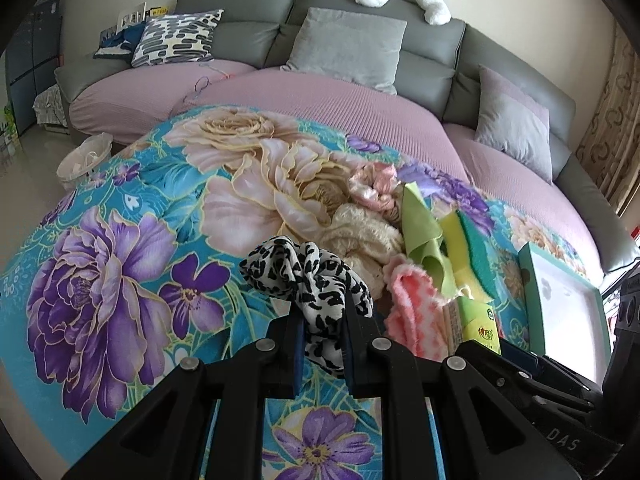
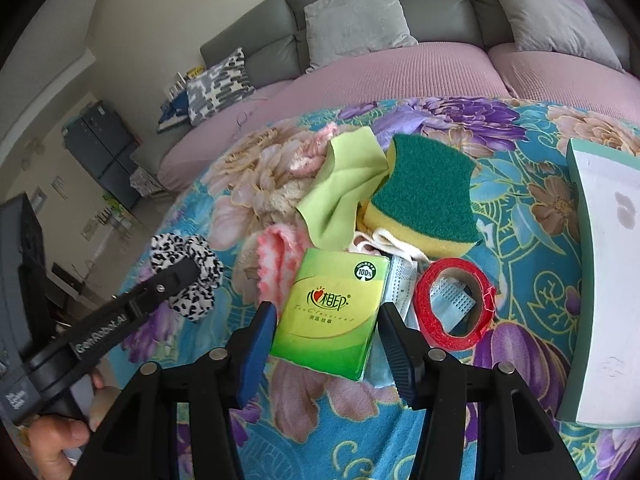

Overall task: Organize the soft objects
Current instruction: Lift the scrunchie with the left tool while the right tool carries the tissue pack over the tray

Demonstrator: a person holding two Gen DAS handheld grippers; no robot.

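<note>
**Risk: tissue pack could slip sideways**

Left gripper (image 1: 322,344) was clenched on the leopard scrunchie (image 1: 308,280), held above the floral blanket (image 1: 120,240). Right gripper (image 2: 328,344) stood released, jaws astride the tissue pack (image 2: 332,312) w/o touching. Off-centre closing could shove it into the red tape roll (image 2: 454,304).

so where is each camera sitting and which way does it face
Left wrist: on the left gripper, angled down over the floral blanket towards the sofa; its jaws pinch the leopard scrunchie.
Right wrist: on the right gripper, angled down at the tissue pack between open jaws; a hand shows at lower left.
Shared: scrunchie, tissue pack, sponge, sofa.
</note>
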